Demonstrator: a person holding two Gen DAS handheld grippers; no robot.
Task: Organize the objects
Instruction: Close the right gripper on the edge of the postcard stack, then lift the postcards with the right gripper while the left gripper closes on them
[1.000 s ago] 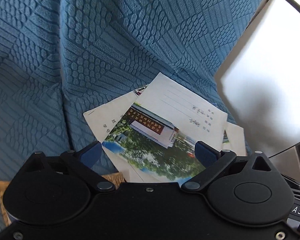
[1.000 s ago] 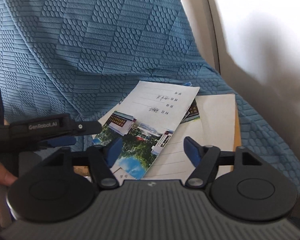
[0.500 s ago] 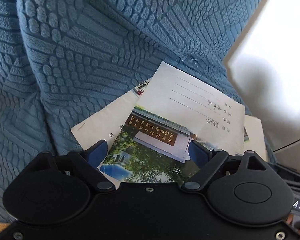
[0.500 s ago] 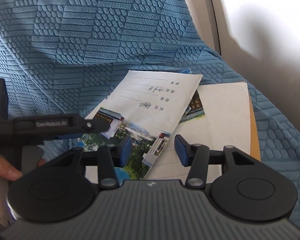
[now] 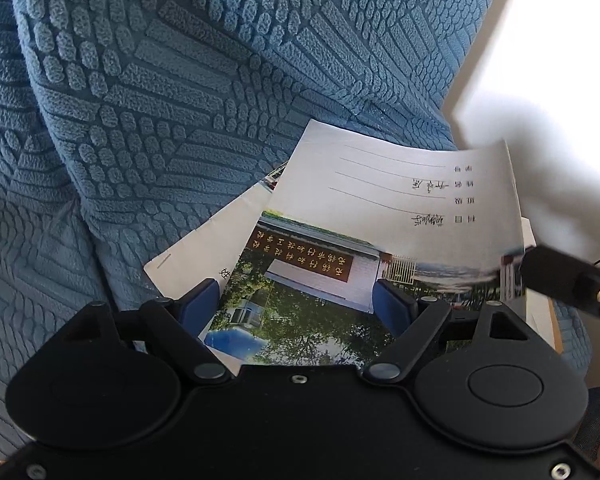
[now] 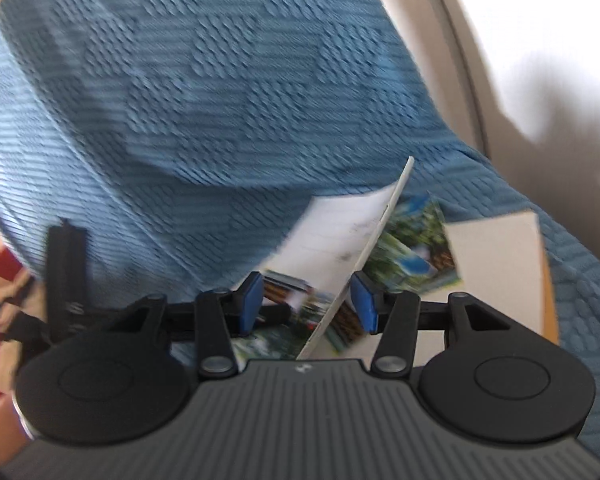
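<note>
— Booklets, a loose pile of them on the blue cloth, and both grippers are right over it.

— What's the left gripper doing?

— Pointing steeply down at the top booklet. Its jaws are closing, but the blue pads aren't pressing on anything. The photo end of the cover lies between and just beyond the fingertips, and the lined end with the handwriting is further out ahead.

— And underneath?

— A second booklet pokes out past the left finger, touching the top one.

— The right gripper?

— Jaws parted, nothing clamped. From its camera the top booklet is tipped up on edge, running between the two fingers, close beside the right pad and well clear of the left one. It's blurred, so I can't tell if that pad touches it.

— Anything past that finger?

— Another booklet with a photo cover lies flat just beyond the right fingertip, and a pale sheet sits further to that side. From the left camera, one right finger is at the top booklet's right edge.
</note>
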